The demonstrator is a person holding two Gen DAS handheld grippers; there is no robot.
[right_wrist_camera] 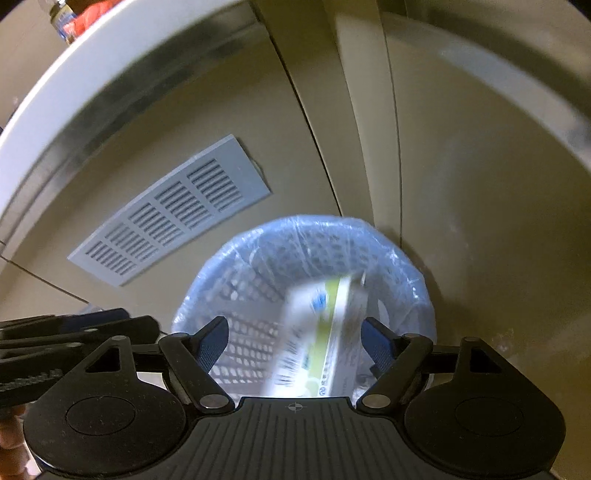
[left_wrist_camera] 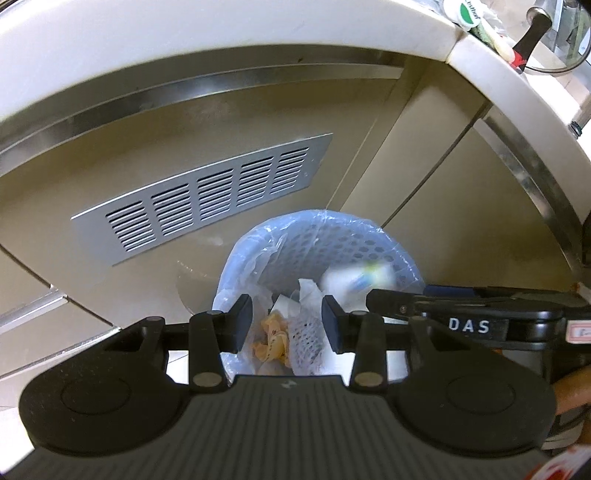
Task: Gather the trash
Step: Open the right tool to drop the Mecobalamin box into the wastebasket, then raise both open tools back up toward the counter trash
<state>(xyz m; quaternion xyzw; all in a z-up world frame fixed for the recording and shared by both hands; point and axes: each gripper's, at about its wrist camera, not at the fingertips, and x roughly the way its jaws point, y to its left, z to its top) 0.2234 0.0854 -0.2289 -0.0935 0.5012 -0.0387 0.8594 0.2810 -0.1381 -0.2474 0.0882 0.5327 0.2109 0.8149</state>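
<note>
A blue perforated trash basket [left_wrist_camera: 325, 221] [right_wrist_camera: 306, 225] lined with a clear bag stands on the floor against the cabinet. My left gripper [left_wrist_camera: 286, 314] hangs over its near rim, open, with nothing between its fingers. Below it lie an orange wrapper [left_wrist_camera: 271, 339], a white foam net [left_wrist_camera: 306, 332] and crumpled tissue [left_wrist_camera: 306, 291]. My right gripper [right_wrist_camera: 295, 332] is over the basket too, jaws wide. A white and green carton [right_wrist_camera: 321, 339] [left_wrist_camera: 354, 277] is blurred between them, clear of the left pad [right_wrist_camera: 214, 343]. The right gripper's fingers [left_wrist_camera: 399, 302] show side-on in the left wrist view.
Beige cabinet doors with a grey vent grille [left_wrist_camera: 199, 195] [right_wrist_camera: 170, 210] rise behind the basket. A white countertop edge [left_wrist_camera: 221, 29] overhangs them, carrying a tube [left_wrist_camera: 469, 14] and a black handle [left_wrist_camera: 532, 33]. The left gripper's fingers [right_wrist_camera: 110, 325] sit at the basket's left.
</note>
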